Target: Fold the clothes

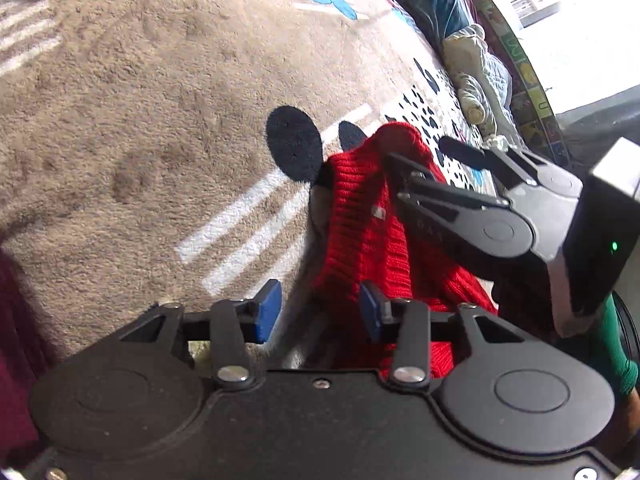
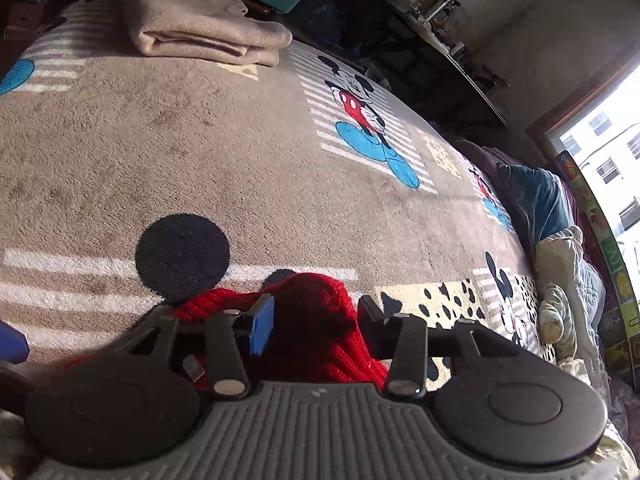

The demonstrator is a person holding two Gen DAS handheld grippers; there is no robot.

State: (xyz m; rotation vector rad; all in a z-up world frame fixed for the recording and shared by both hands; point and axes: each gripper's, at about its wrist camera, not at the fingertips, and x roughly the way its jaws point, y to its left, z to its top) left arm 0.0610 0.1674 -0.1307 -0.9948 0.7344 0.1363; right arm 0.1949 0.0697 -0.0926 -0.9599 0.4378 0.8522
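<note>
Left wrist view: red knit garment (image 1: 360, 216) lies bunched on the blanket (image 1: 140, 100) at the bed's near edge. Left tool (image 1: 320, 314) and right tool (image 2: 316, 322): jaws apart, empty. Judged soft, limp, stretchy; grip the ribbed hem.

Bed covered by a tan plush blanket (image 2: 248, 152) with a cartoon-mouse print — striped panels, blue and red figure, black round ear shapes, a spotted cream patch near the right side. Red knit garment (image 2: 316, 320) lies bunched on the near part of the blanket. Folded beige cloth (image 2: 200, 24) sits at the far end, well apart from the red knit. Pale quilted bedding (image 2: 568, 288) and a blue cloth (image 2: 536, 196) lie along the right edge — by the window.
</note>
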